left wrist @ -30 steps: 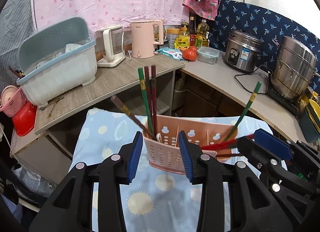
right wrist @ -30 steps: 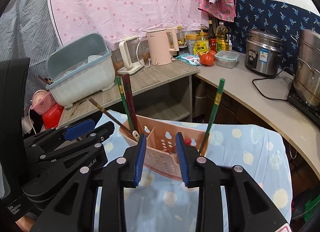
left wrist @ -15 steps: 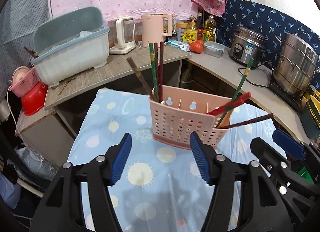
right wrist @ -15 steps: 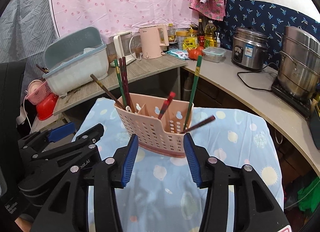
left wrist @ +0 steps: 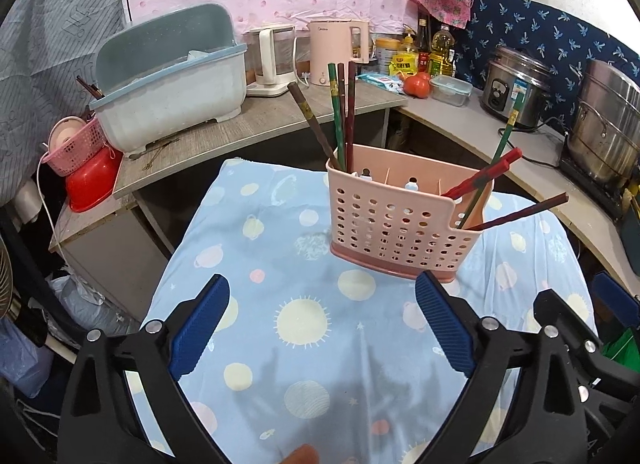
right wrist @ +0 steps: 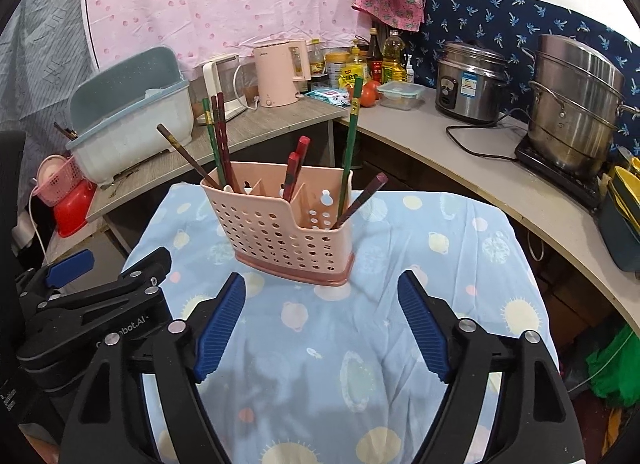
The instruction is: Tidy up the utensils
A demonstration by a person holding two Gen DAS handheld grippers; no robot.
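**Me:** Backing both tongs off the pink holder (left wrist: 400,224) — a second ago each pair had its blue pads closed on the holder's front wall, and now my left gripper (left wrist: 320,328) and right gripper (right wrist: 320,324) both sit clear of it, jaws opening wide, nothing between them but the blue cloth (left wrist: 304,364).

**Other:** So the holder's been set down?

**Me:** That's my reading. It stands upright by itself, near the middle of the cloth-covered table, and neither pad touches it. I'd judge the placing done, maybe the whole job.

**Other:** How does it look?

**Me:** It's a perforated pink caddy with dividers inside. At its left end stand a green chopstick (left wrist: 336,116) and two dark red ones, nearly upright, plus a brown one (left wrist: 312,120) leaning out to the left. At the right end another green chopstick (right wrist: 352,132) stands tall, a red pair (right wrist: 296,164) leans in the middle part, and a dark one (right wrist: 360,200) pokes out low over the notched corner.

**Other:** Anything left loose?

**Me:** I see none on the cloth.
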